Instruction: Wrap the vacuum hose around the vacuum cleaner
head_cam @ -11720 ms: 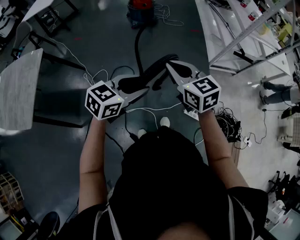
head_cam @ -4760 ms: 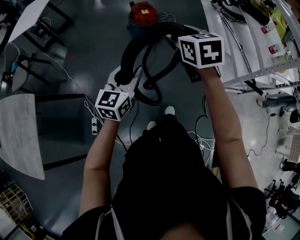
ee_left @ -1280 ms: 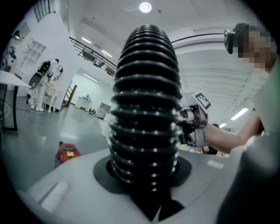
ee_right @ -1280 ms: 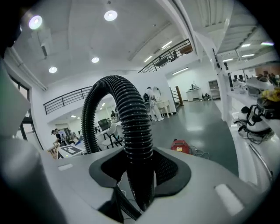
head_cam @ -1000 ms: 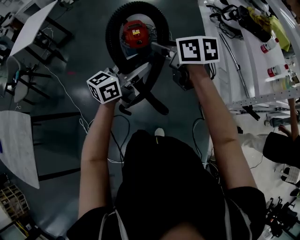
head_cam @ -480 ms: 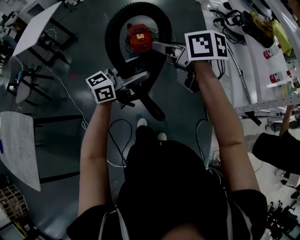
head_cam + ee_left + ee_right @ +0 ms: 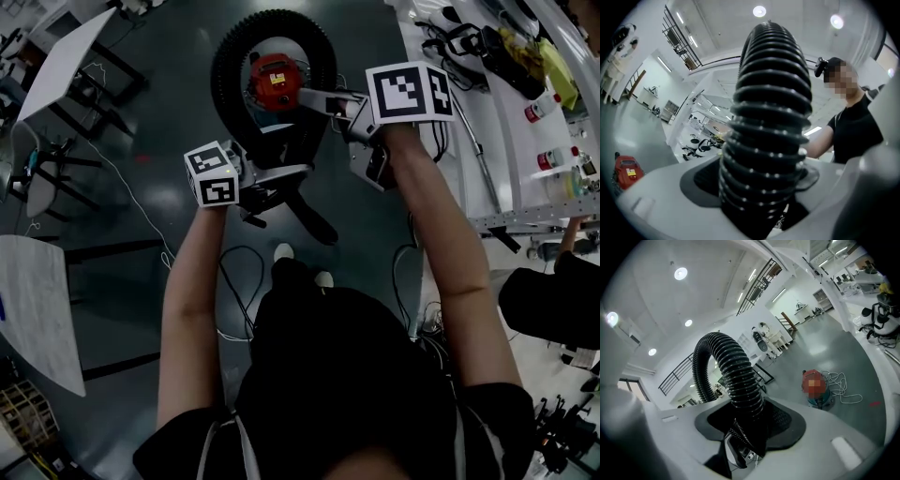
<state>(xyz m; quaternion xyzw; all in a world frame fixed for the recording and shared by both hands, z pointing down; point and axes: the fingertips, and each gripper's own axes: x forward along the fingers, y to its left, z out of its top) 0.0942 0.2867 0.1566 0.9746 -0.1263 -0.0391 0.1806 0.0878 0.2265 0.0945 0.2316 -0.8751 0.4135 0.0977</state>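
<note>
Opening left claw (image 7: pixel 279 182) slack round hose (image 7: pixel 223 58); right claw (image 7: pixel 311 97) clamps hose; vacuum (image 7: pixel 272 77) half-hidden.

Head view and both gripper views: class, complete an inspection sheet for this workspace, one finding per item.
Surface: dark shiny floor.
Job's things: red vacuum cleaner on the floor; black hose held in a loop that rings it from above.
Clutter: bottles on the white shelf.
Grippers: left gripper jaws have just been opening, hose between them; right gripper clamped on the hose.
Cables: white cord across the floor; dark cables near the feet.
Surroundings: white table at left; another person at right.
</note>
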